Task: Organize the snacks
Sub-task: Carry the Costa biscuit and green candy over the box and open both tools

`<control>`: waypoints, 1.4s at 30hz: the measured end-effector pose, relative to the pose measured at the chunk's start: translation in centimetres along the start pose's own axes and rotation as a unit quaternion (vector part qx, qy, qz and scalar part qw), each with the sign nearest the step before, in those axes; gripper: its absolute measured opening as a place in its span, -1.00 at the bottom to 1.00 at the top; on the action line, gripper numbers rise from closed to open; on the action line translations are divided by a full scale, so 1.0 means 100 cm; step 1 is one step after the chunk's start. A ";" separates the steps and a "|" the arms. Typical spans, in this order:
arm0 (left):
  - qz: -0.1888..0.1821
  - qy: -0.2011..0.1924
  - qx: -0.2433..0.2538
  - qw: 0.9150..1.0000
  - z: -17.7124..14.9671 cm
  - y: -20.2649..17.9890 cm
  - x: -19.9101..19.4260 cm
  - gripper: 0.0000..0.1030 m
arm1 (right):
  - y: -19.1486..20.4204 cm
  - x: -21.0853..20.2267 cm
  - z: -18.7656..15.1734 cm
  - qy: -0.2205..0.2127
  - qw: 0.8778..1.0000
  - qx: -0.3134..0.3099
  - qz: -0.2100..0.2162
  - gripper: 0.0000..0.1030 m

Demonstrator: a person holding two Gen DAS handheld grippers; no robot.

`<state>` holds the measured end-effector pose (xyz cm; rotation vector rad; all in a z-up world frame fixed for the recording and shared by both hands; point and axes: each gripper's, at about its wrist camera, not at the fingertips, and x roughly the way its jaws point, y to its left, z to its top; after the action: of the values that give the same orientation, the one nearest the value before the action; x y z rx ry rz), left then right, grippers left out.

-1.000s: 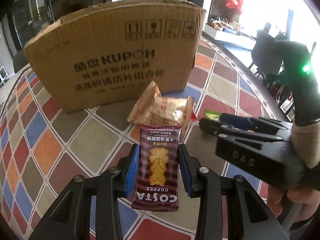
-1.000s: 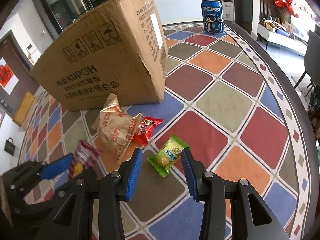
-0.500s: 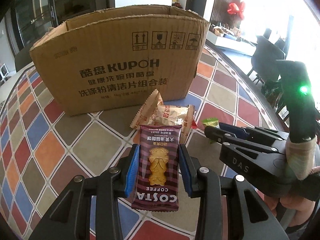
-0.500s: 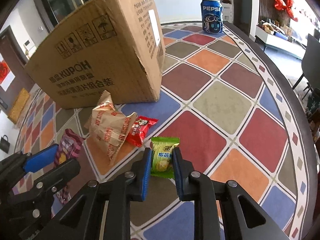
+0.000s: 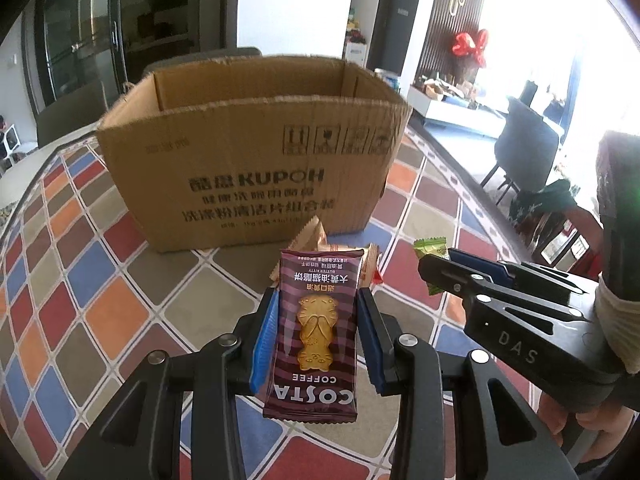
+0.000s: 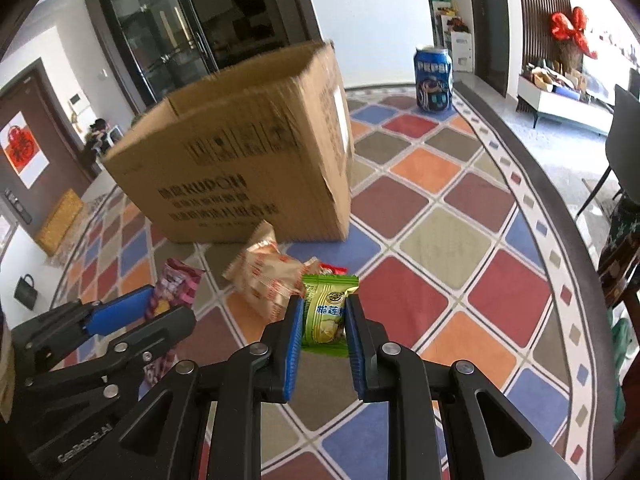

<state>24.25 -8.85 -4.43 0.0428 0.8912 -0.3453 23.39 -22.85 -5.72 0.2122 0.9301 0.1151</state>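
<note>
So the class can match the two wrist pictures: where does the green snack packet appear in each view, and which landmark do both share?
Left wrist view: the green snack packet sits right of centre, mostly hidden, pinched in the right tongs.
Right wrist view: it is at bottom centre, upright between the blue pads of the right tongs.
Shared landmark: the open cardboard box behind the snacks.

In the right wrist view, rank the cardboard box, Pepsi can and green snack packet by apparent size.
1. cardboard box
2. Pepsi can and green snack packet: look about alike; the packet is far nearer the camera, so I won't rank them.
</note>
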 end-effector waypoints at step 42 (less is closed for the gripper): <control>0.071 -0.168 0.004 0.983 0.124 0.055 -0.082 -0.26 | 0.069 -0.069 0.124 -0.160 0.984 -0.072 0.032 -0.57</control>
<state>30.63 -3.63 9.11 0.0542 0.5486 -0.2149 29.28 -19.09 8.44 0.1215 0.5932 0.1999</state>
